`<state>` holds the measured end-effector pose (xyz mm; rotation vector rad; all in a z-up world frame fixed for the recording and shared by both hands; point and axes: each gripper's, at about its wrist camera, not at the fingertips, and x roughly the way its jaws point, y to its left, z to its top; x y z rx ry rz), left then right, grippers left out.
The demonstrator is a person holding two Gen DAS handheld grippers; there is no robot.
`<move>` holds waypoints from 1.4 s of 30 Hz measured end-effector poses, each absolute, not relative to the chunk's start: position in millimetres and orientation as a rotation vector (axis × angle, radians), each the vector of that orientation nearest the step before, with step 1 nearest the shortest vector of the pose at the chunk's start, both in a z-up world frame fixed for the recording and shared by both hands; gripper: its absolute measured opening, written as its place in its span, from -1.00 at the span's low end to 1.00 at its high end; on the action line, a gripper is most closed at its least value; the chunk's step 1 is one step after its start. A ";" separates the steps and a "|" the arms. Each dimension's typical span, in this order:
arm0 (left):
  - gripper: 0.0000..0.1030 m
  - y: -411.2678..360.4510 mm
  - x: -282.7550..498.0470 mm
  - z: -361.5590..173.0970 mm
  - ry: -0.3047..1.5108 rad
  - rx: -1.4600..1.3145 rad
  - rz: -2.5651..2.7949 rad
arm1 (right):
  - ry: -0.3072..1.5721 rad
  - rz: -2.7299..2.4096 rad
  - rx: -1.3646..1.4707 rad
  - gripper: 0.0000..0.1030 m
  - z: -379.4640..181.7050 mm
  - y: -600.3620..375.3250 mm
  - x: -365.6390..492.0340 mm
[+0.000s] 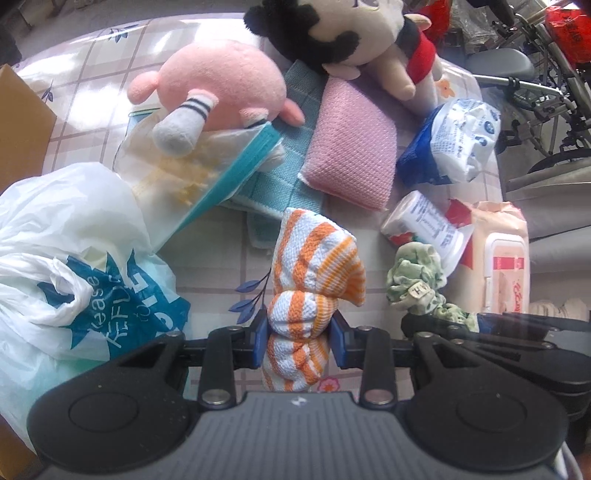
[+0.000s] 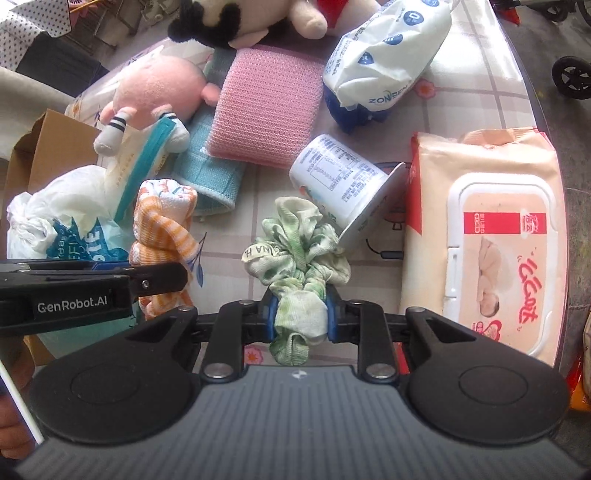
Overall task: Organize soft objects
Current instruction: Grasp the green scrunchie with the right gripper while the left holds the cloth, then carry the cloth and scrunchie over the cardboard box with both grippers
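My left gripper (image 1: 298,341) is shut on an orange-and-white striped cloth (image 1: 314,280), held just above the tablecloth; the cloth also shows in the right wrist view (image 2: 162,236). My right gripper (image 2: 300,317) is shut on a green-and-white scrunchie (image 2: 299,251), which also shows in the left wrist view (image 1: 413,284). Beyond them lie a pink plush (image 1: 221,85), a black-and-cream plush doll (image 1: 343,33), a pink knitted pad (image 1: 351,144) and a teal cloth (image 1: 280,173).
A white plastic bag (image 1: 66,266) and a cardboard box (image 1: 18,129) sit at the left. A wet-wipes pack (image 2: 487,236), a tipped yoghurt cup (image 2: 343,181) and a blue-white tissue pack (image 2: 384,55) lie at the right, near the table edge (image 2: 532,92).
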<state>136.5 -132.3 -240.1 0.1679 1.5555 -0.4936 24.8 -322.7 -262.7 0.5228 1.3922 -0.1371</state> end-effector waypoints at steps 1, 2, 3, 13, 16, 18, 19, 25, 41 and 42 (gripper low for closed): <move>-0.33 -134.1 136.0 -235.4 1.546 0.160 -0.505 | 1.380 -0.141 0.530 -0.57 -256.9 -324.3 23.9; -0.33 -135.9 137.2 -231.3 1.537 0.152 -0.517 | 1.371 -0.145 0.534 -0.57 -253.1 -324.3 23.7; -0.33 -137.4 137.7 -227.3 1.527 0.147 -0.527 | 1.360 -0.151 0.538 -0.57 -248.2 -325.2 22.8; -0.33 -133.7 153.2 -180.0 1.395 0.084 -0.600 | 1.248 -0.216 0.527 -0.57 -189.0 -320.8 34.4; -0.33 -118.3 163.1 -163.2 1.373 0.044 -0.612 | 1.211 -0.217 0.526 -0.57 -169.2 -307.3 44.8; -0.33 -106.2 169.6 -152.3 1.354 0.021 -0.615 | 1.188 -0.207 0.522 -0.57 -156.7 -292.7 54.3; -0.33 -97.7 173.5 -145.2 1.338 0.017 -0.610 | 1.176 -0.199 0.517 -0.57 -148.7 -282.5 60.3; -0.33 -34.3 201.1 -105.4 1.275 -0.015 -0.568 | 1.110 -0.124 0.523 -0.57 -112.9 -211.7 102.1; -0.33 164.6 312.7 -112.4 1.217 -0.016 -0.292 | 1.130 -0.031 0.540 -0.56 -133.2 -14.1 263.0; -0.33 172.6 318.9 -121.4 1.229 -0.014 -0.279 | 1.141 -0.037 0.535 -0.56 -140.1 -6.0 271.9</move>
